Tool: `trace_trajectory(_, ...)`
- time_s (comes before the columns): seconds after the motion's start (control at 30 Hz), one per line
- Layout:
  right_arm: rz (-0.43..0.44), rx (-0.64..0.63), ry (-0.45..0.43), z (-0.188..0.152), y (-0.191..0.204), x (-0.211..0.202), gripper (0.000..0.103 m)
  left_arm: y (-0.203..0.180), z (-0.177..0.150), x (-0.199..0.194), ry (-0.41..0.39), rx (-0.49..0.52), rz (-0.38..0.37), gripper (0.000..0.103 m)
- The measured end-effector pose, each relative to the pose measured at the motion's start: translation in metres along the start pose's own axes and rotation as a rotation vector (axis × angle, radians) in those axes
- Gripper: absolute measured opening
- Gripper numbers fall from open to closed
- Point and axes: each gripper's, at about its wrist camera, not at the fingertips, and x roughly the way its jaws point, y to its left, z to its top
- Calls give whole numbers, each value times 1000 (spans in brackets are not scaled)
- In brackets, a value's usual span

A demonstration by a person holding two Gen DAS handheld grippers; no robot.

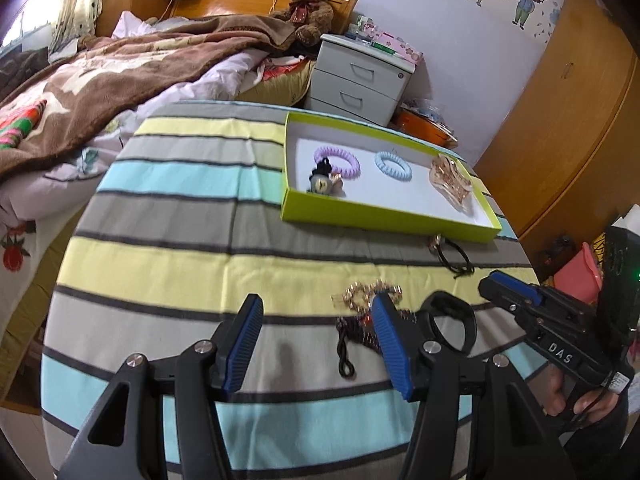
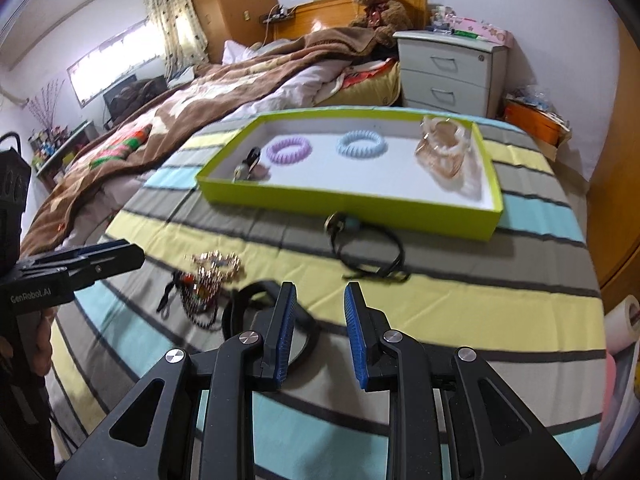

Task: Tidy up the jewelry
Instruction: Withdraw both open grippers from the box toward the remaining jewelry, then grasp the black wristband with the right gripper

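hovering over a striped cloth [image 1: 168, 264], two hand-held grippers, both empty. left gripper [image 1: 320, 344] standing wide, nothing between the pads. right gripper [image 2: 320, 332] standing narrower but still parted, gripping nothing.

sitting at the far side, a green tray [image 2: 344, 200] already holding a purple coil [image 2: 289, 151], a blue coil [image 2: 362, 145], a clear claw clip [image 2: 444, 148] and a small dark charm [image 2: 250, 166].

still lying loose on the cloth: a gold chain [image 2: 218, 266] tangled against a beaded strand [image 2: 200, 304], a black band [image 2: 244, 312] partly hidden behind the right gripper's finger, and a black tie [image 2: 368, 252] just beside the tray wall.

risking, probably: snagging chain and beads together and dragging both; pinching cloth along with a thin piece; dropping a slack chain short of the tray; knocking the tie with a passing finger. blurring making the tangle hard to read.
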Motion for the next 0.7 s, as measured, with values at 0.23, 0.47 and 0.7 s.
trace_trajectory(0.23, 6, -49, 36, -8, 14, 7, 48, 8, -13, 0, 23, -25, -18, 60)
trace_trajectory(0.47, -29, -65, 74, -7, 17, 20, 48, 17, -21, -3, 26, -44, -25, 62)
trace_trajectory(0.7, -67, -87, 70, -10, 21, 20, 35, 23, -26, 0, 46, -59, -37, 62)
